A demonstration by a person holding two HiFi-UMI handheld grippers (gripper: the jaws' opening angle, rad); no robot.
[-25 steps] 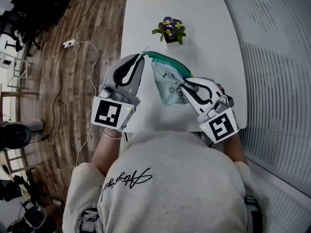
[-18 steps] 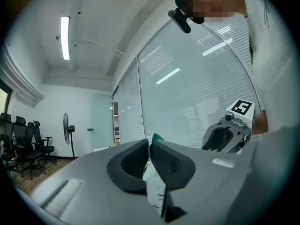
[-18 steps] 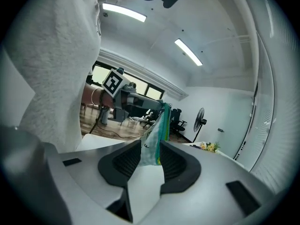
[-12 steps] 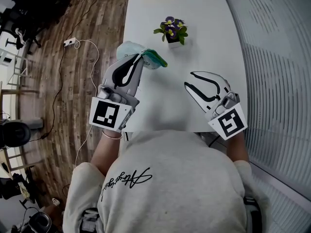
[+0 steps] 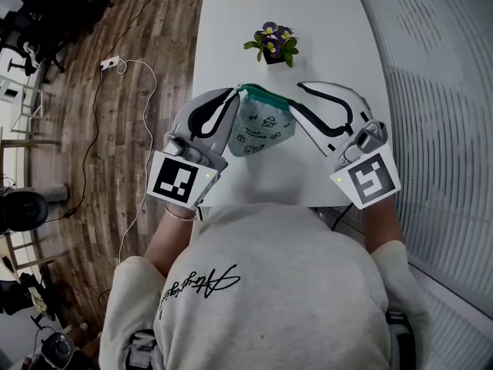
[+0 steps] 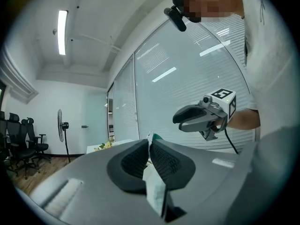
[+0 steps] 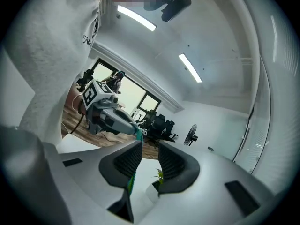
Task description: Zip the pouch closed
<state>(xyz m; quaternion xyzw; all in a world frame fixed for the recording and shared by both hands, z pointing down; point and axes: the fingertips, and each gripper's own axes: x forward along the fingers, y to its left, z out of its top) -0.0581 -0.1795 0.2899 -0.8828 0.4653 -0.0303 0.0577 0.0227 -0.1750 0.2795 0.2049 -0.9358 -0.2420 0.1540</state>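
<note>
A pale blue-green printed pouch with a green zipper edge hangs above the white table, between the two grippers. My left gripper is shut on its left top corner; in the left gripper view the fabric is pinched between the pads at the left gripper. My right gripper is at the zipper's right end. Its jaws are closing with a gap still showing at the right gripper; the green zipper edge runs along one pad.
A small potted plant with purple flowers stands farther back on the table. A cable and power strip lie on the wooden floor at left. Window blinds run along the right side.
The right gripper let go of the pouch, swung out, then rose back to the zipper's right end. The pouch went from bunched at the left gripper to hanging between both.
</note>
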